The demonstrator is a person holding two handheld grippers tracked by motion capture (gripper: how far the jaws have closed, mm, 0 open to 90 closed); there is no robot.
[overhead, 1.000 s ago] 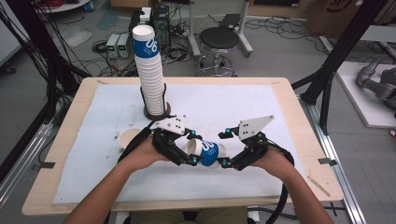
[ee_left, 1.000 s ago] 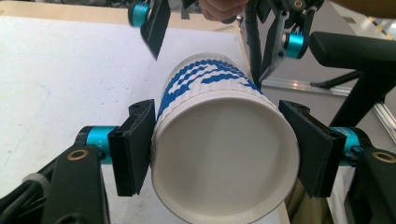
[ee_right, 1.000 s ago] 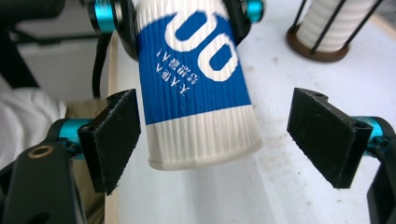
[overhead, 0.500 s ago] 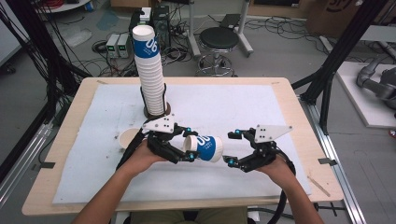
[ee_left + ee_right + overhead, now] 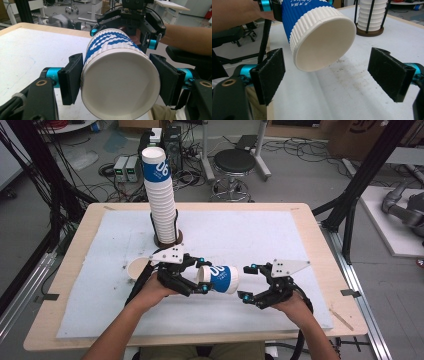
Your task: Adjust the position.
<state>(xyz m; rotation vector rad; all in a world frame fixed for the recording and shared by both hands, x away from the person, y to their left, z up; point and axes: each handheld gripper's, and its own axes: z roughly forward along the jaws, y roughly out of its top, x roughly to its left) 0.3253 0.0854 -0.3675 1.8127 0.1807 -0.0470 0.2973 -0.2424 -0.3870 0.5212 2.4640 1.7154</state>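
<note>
— One paper cup [image 5: 220,279] lies sideways above the mat, pinched near its rim by my left gripper [image 5: 199,276].
— Right gripper [image 5: 246,282]?
— Jaws just spreading, nothing between them. The cup looks light and crushable; I'd grip the ribbed wall gently.

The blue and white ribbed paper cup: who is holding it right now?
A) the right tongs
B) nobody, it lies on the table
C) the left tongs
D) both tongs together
C: the left tongs squeeze the blue and white ribbed paper cup on both sides, while the right tongs stand open, apart from it.
</note>
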